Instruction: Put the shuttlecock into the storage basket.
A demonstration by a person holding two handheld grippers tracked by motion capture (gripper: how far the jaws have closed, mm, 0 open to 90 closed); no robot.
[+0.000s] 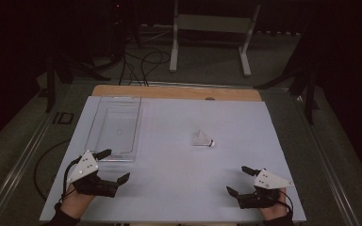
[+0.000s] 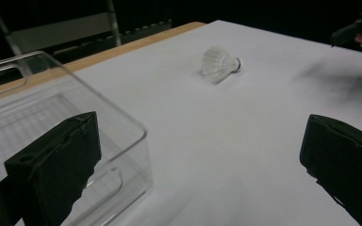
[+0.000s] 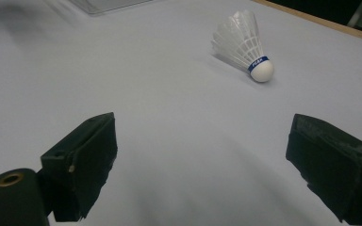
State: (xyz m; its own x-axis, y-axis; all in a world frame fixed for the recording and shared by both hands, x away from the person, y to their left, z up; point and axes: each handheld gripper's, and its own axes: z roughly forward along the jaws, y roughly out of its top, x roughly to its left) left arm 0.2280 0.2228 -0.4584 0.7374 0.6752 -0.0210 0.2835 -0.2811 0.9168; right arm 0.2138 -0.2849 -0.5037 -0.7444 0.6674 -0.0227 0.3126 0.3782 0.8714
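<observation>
Black pads wide apart on both sides, nothing between them. The left claw (image 1: 114, 165) hovers low, its jaws spread, right at the near end of the clear plastic bin (image 1: 114, 126), one jaw just beside the bin's near wall. That's a handy spot if the bin needs steadying, I'd guess. Over on the other side, the right claw (image 1: 240, 180) sits equally gaping, parked near the counter's front edge, well apart from the bin and pointed roughly inward.

Between them, and farther back, lies the shuttlecock (image 1: 203, 139), tipped on its side on the pale counter (image 1: 245, 122), white feather skirt facing toward the bin, rounded cork nose with a blue band pointing away from it. It rests well clear of the bin's right wall, touching nothing else. From the right gripper view it lies ahead of the jaws and off to one side, so that hand looks the likelier one to go for it. The bin stands empty and open-topped, long side running away from us; a natural drop-off, by my reckoning. Nothing gripped yet.
</observation>
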